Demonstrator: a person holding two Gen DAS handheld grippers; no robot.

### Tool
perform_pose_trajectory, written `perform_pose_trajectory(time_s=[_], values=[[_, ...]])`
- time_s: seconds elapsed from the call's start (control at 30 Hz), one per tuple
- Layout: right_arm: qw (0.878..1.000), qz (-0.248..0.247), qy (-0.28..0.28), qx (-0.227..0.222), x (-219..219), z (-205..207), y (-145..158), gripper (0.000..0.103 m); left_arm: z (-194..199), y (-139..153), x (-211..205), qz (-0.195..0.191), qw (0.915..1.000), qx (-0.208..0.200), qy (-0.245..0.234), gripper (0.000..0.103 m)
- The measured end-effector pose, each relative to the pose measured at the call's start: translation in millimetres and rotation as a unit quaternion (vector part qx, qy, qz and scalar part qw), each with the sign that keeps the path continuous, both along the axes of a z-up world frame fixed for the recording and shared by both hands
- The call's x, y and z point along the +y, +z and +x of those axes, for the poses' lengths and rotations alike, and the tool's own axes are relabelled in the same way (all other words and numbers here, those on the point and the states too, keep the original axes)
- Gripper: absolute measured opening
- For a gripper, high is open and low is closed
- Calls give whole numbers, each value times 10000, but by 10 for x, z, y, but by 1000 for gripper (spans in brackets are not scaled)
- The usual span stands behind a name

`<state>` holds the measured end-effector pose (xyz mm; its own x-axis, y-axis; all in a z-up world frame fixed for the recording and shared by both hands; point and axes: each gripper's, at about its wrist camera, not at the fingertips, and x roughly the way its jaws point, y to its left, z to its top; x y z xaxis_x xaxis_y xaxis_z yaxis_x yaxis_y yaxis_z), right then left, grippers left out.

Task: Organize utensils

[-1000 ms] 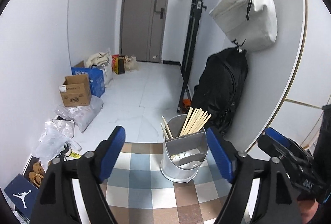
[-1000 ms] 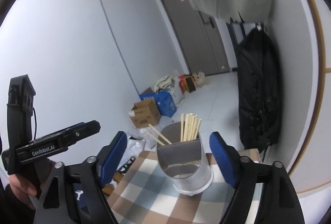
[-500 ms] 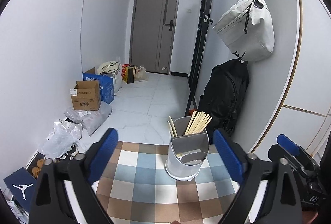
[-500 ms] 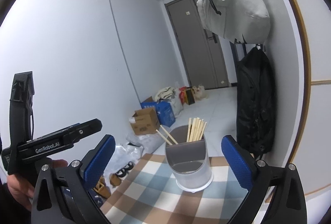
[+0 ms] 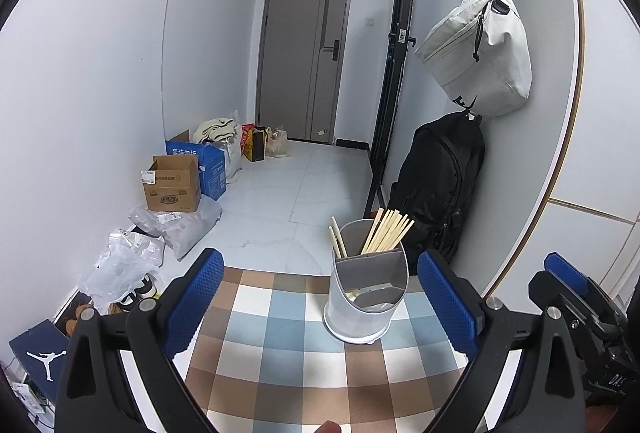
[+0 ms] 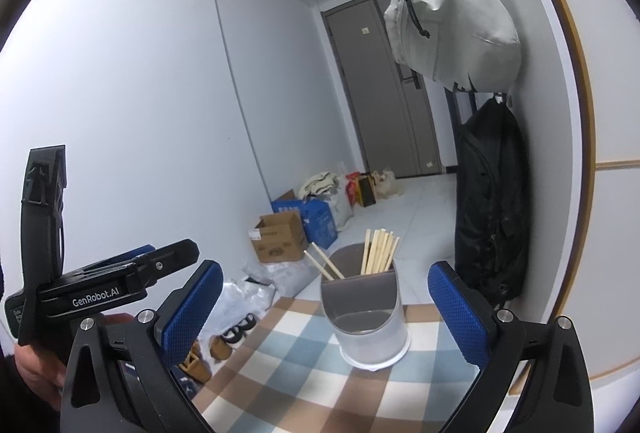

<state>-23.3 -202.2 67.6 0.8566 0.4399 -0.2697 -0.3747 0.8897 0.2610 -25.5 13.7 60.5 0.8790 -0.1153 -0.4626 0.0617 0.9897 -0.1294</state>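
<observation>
A grey two-compartment utensil holder (image 5: pixel 366 297) (image 6: pixel 370 317) stands near the far edge of the checked tablecloth (image 5: pixel 280 353) (image 6: pixel 288 373). A bundle of wooden chopsticks (image 5: pixel 386 233) (image 6: pixel 378 251) leans in its back compartment, and two more chopsticks (image 5: pixel 337 243) (image 6: pixel 322 265) stick out at the left. The front compartment looks empty. My left gripper (image 5: pixel 320 273) is open, short of the holder, with nothing between its blue pads. My right gripper (image 6: pixel 325 273) is likewise open and empty, facing the holder from the right. Each gripper shows in the other's view, the left gripper (image 6: pixel 120 273) and the right gripper (image 5: pixel 568 281).
The table ends just behind the holder, with tiled floor beyond it. A black backpack (image 5: pixel 436 189) and a pale bag (image 5: pixel 480 53) hang on the right wall. Cardboard boxes (image 5: pixel 172 185), plastic bags and shoes line the left wall. A hand (image 6: pixel 32 365) holds the left gripper.
Both grippers have drawn back from the holder, which now looks smaller and farther away. Both pairs of jaws stand wider than a second ago.
</observation>
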Motion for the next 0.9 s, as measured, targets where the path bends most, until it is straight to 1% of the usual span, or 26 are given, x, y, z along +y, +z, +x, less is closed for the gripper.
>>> perform_pose_trajectory(time_s=[0.3,0.53,0.9], values=[[10000,-7,-9,6,-31,-4,-18,103,-6,-42,-8,28,10000,32,64,95],[10000,-4,-9,50,-52,12,-26,103,-20,-65,-17,48,9999,-28,123,95],[10000,13,3,98,-53,32,-50,103,14,-119,-6,-27,9999,78,110,95]])
